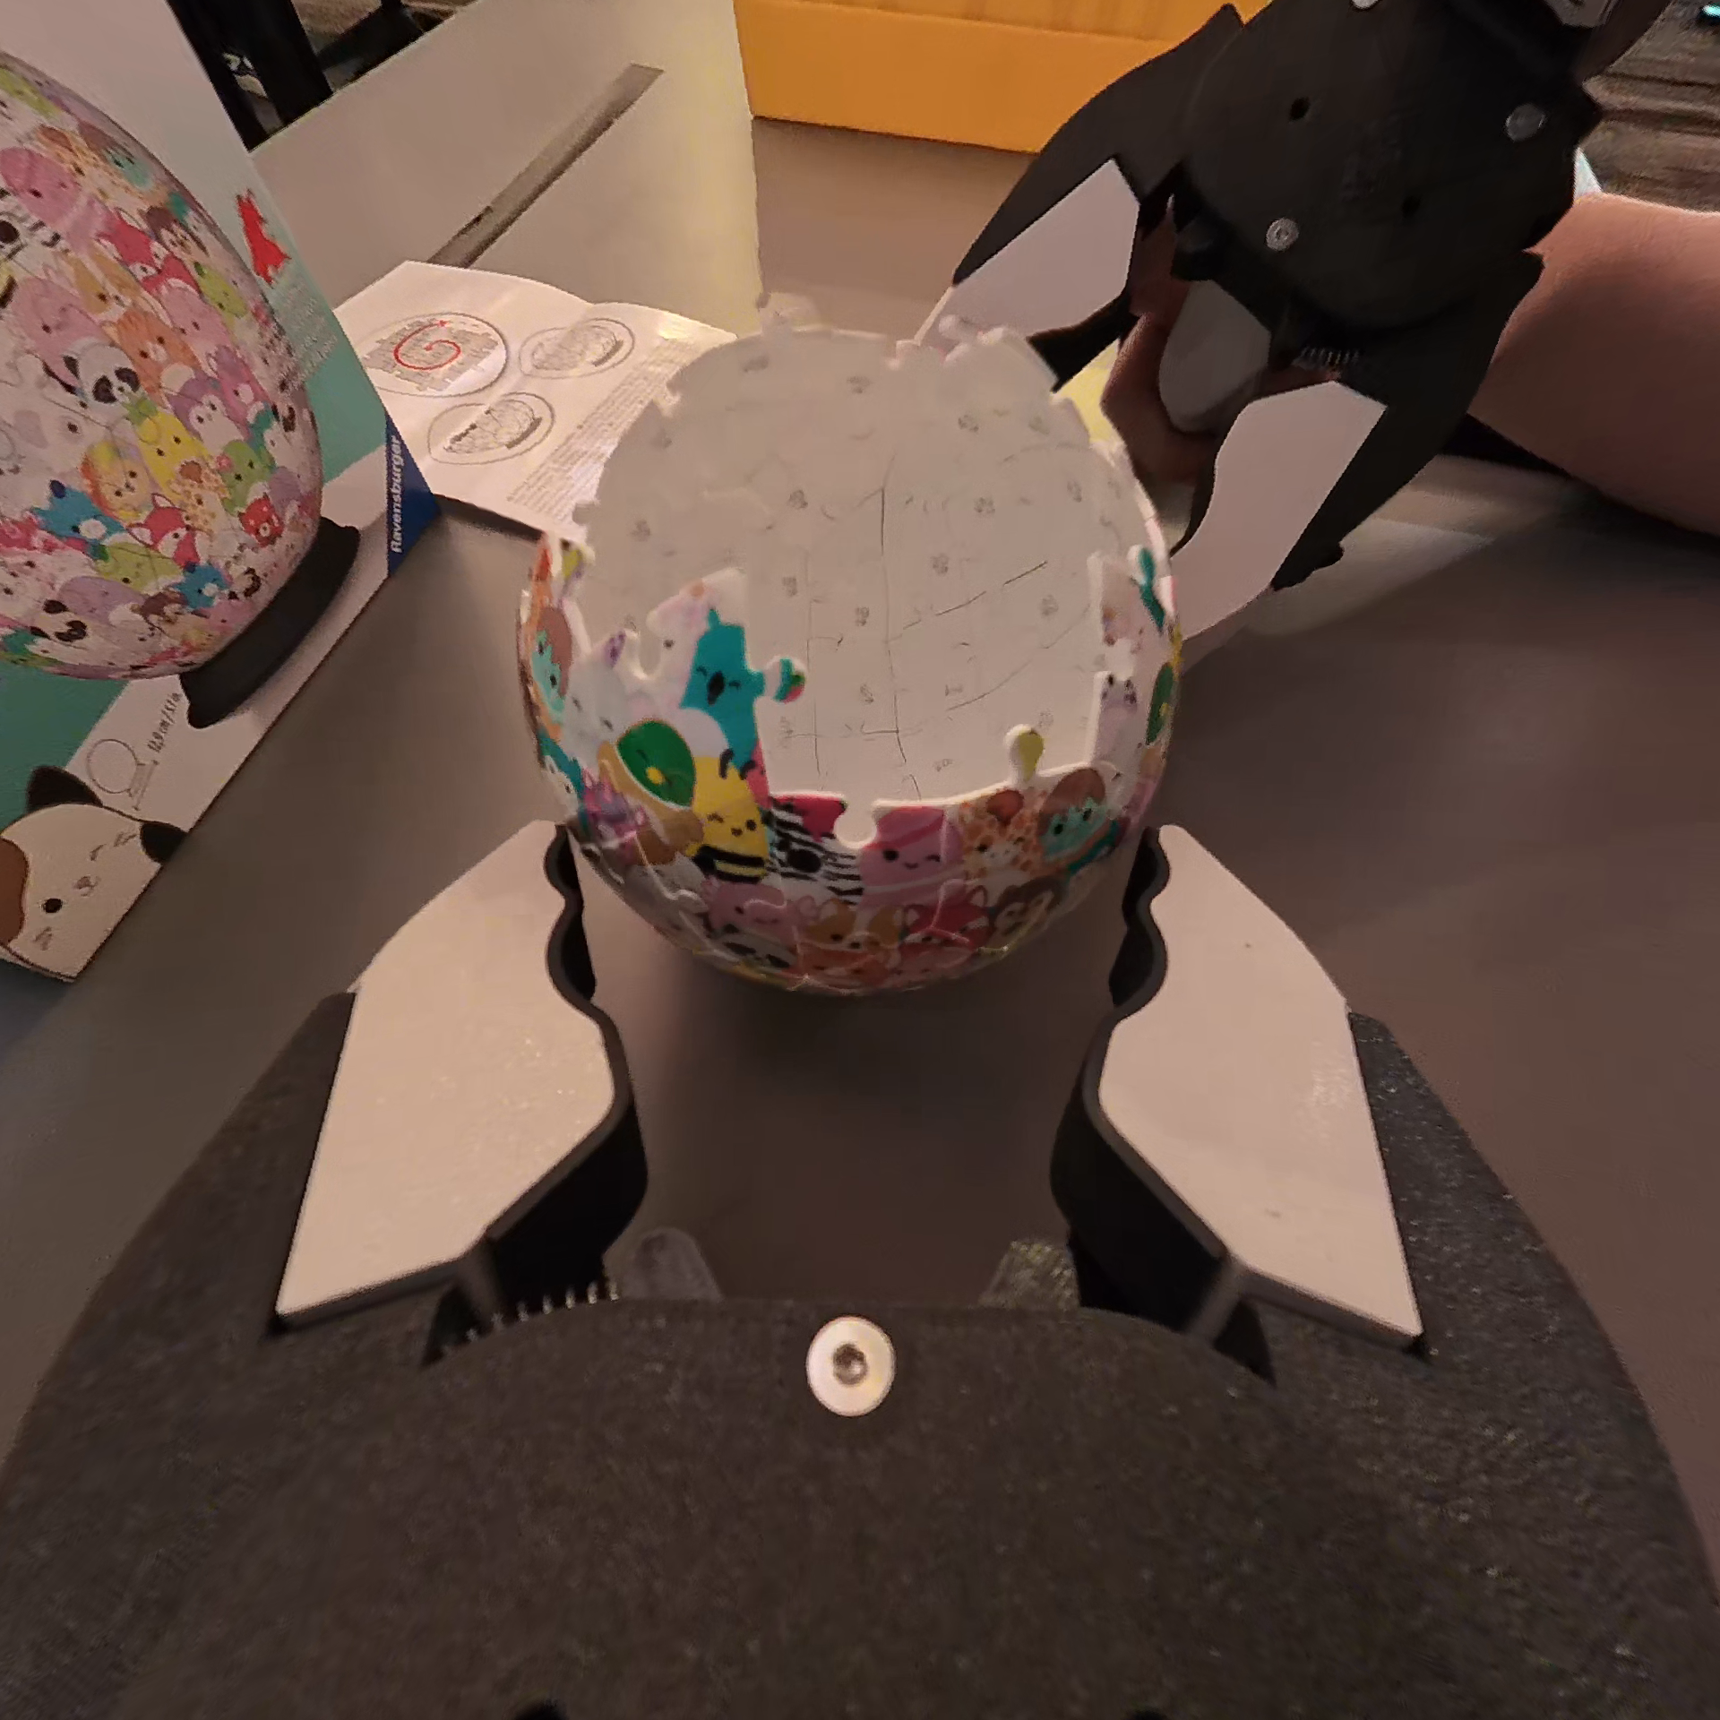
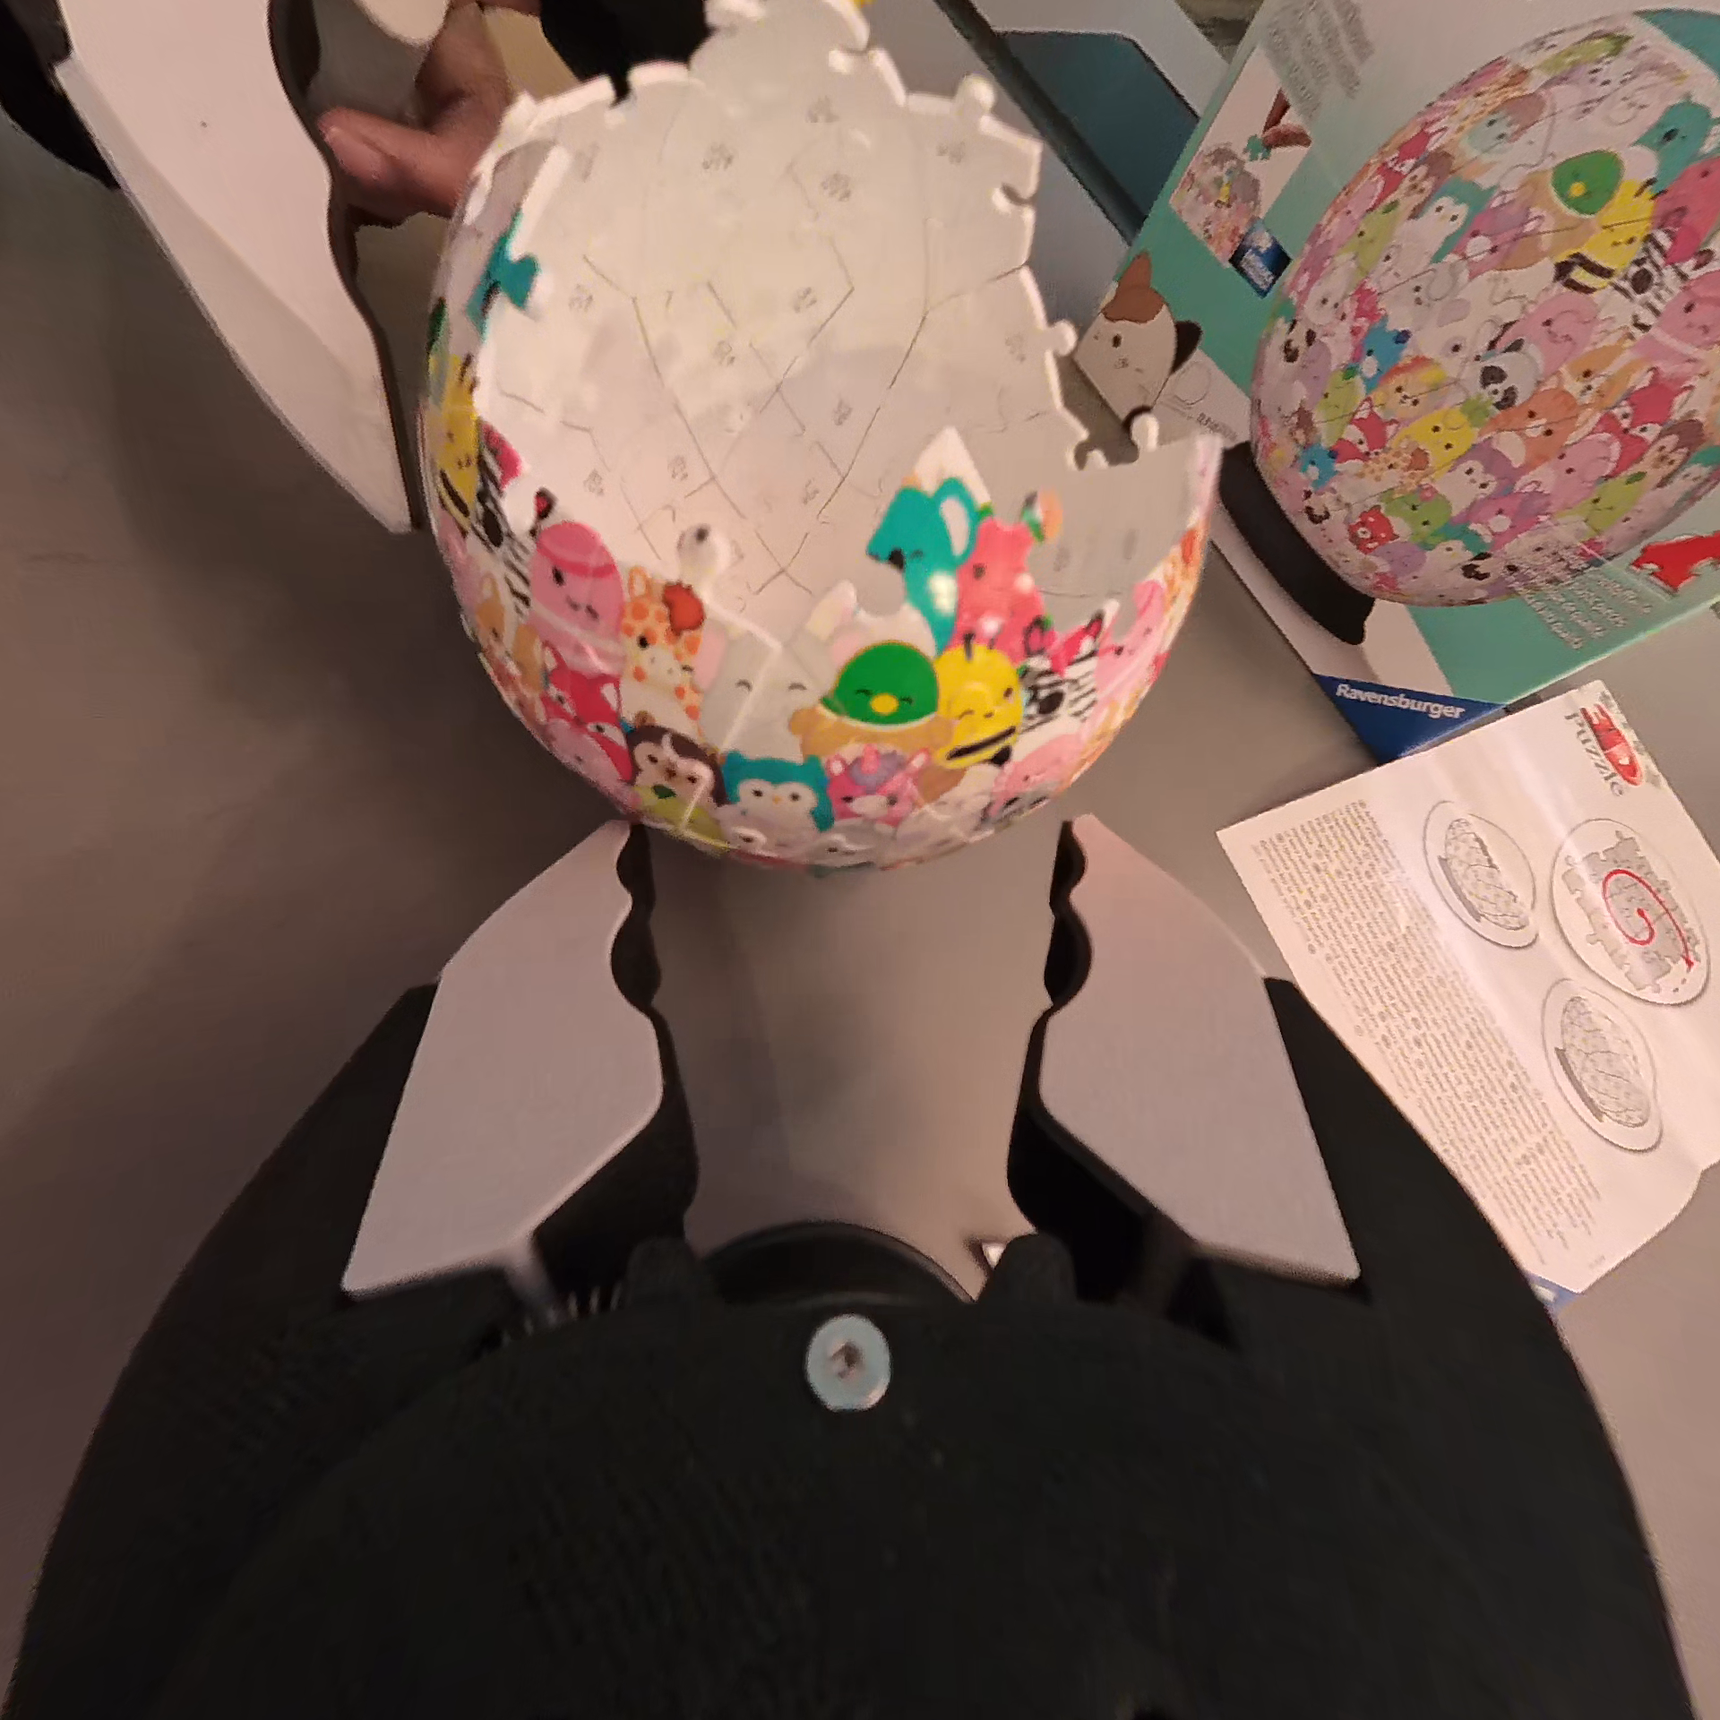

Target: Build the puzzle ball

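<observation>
The partly built puzzle ball (image 1: 847, 651) sits on the grey table (image 1: 1396, 838). Its lower half shows colourful cartoon animals. Its top is open and shows the white inside of the pieces. My left gripper (image 1: 856, 847) is open and empty, with its fingertips on either side of the ball's near lower part. I cannot tell if they touch it. My right gripper (image 1: 1070, 437) is open and empty at the ball's far right rim. In the right wrist view the ball (image 2: 819, 447) lies just beyond my right gripper (image 2: 847, 838). A white finger (image 2: 233, 233) of the left gripper stands beside the ball.
The puzzle box (image 1: 140, 419) stands at the left, and shows in the right wrist view (image 2: 1489, 326). A folded instruction sheet (image 1: 530, 391) lies beside it, seen also in the right wrist view (image 2: 1489, 977). A yellow box (image 1: 931, 65) is at the back. A person's forearm (image 1: 1601, 354) is at the right.
</observation>
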Available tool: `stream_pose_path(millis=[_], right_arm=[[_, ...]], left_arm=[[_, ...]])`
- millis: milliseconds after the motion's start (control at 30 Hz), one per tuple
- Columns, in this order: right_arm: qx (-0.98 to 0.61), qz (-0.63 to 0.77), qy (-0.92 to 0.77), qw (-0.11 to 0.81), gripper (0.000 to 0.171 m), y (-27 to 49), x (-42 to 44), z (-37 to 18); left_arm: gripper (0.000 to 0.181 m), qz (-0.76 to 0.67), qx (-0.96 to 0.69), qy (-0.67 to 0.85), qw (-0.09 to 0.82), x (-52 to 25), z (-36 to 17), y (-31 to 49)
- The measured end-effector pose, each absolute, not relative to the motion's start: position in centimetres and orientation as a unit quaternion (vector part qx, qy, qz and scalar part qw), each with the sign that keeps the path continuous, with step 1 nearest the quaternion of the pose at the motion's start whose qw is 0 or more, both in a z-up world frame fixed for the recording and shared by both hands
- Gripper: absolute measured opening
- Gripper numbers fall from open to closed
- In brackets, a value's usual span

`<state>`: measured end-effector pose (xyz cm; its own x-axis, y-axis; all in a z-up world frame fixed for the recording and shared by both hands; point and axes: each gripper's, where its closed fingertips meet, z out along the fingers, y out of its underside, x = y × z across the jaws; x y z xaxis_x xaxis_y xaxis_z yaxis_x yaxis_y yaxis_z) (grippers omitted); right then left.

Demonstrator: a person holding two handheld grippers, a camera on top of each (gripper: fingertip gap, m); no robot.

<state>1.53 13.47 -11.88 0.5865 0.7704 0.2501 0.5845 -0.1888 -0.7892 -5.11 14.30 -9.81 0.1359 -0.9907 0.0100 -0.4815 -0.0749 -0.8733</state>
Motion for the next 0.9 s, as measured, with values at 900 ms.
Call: stream_pose_path(millis=[900], right_arm=[[-0.872, 0.099, -0.211, 0.43, 0.04, 12.0, 22.5, -8.4]], left_arm=[[0.108, -0.346, -0.625, 0.543, 0.441, -7.9, -5.2, 14.4]])
